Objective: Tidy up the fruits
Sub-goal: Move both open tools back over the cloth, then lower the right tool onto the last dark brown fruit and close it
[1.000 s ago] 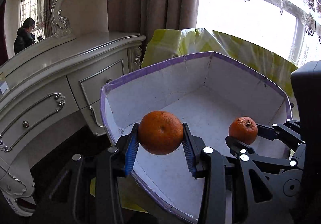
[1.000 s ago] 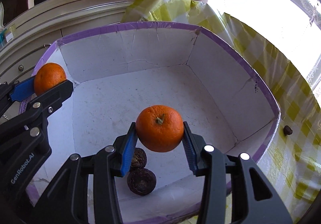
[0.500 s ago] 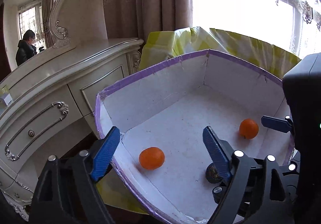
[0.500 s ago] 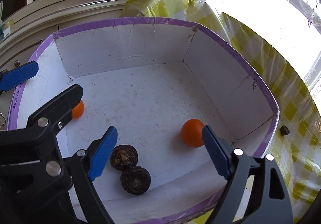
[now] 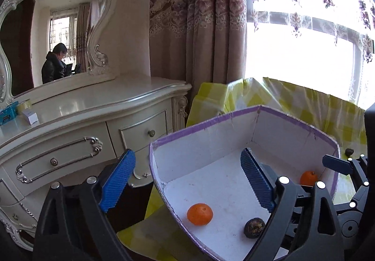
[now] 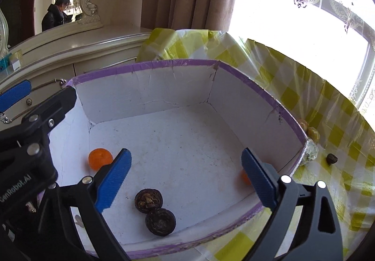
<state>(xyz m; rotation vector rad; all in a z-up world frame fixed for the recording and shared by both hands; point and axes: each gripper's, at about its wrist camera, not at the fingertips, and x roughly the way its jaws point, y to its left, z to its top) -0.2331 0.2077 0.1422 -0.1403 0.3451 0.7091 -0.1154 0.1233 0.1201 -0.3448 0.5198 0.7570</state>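
A white box with a purple rim (image 6: 145, 66) (image 5: 192, 131) stands on a yellow checked tablecloth. One orange (image 6: 100, 158) (image 5: 199, 213) lies at its left side. A second orange (image 6: 245, 177) (image 5: 309, 178) lies at its right side, half hidden by my right finger. Two dark shrivelled fruits (image 6: 148, 200) (image 6: 160, 221) lie near the front; one shows in the left wrist view (image 5: 254, 227). My left gripper (image 5: 187, 181) is open and empty above the box's left wall. My right gripper (image 6: 186, 179) is open and empty above the box.
A cream dresser (image 5: 93, 120) with a mirror stands left of the box. Curtains and a bright window are behind. A small dark fruit (image 6: 331, 159) and wrapped pale fruits (image 6: 310, 144) lie on the tablecloth (image 6: 316, 101) right of the box.
Both grippers opened and let their oranges fall into the box. Both have since lifted up and back from the box.
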